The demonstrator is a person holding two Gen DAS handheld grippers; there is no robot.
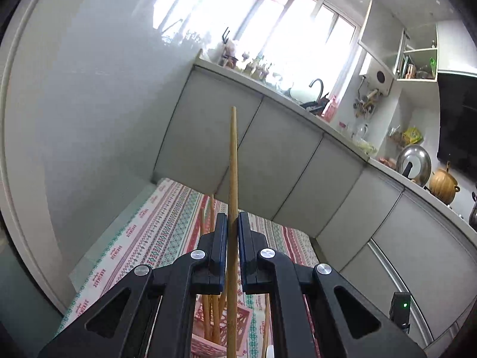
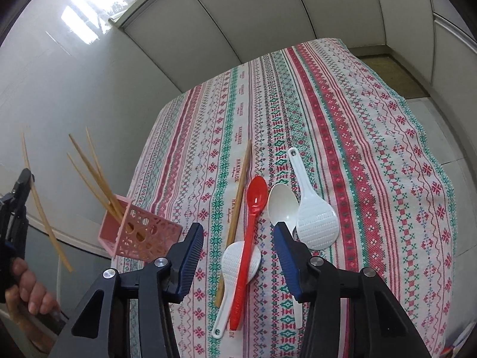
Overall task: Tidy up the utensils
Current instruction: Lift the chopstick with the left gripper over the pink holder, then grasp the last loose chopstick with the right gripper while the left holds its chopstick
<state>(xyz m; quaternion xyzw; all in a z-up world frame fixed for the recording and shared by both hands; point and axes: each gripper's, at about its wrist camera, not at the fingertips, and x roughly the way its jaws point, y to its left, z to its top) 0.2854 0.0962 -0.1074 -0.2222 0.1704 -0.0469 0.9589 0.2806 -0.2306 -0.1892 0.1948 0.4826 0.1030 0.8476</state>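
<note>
My left gripper (image 1: 232,223) is clamped on one wooden chopstick (image 1: 232,161) above the pink holder (image 2: 140,232) at 9 o'clock, and my right gripper (image 2: 238,235), jaws apart over the red spoon (image 2: 249,238), may catch the white rice paddle (image 2: 235,264) under it.

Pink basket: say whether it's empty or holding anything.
Not empty: three chopsticks stand slanted inside the pink basket, ends sticking out above its rim.

patterned tablecloth (image 2: 342,125), grey cabinets (image 1: 298,161), a sunlit window (image 1: 298,29), a faucet (image 1: 318,87).
</note>
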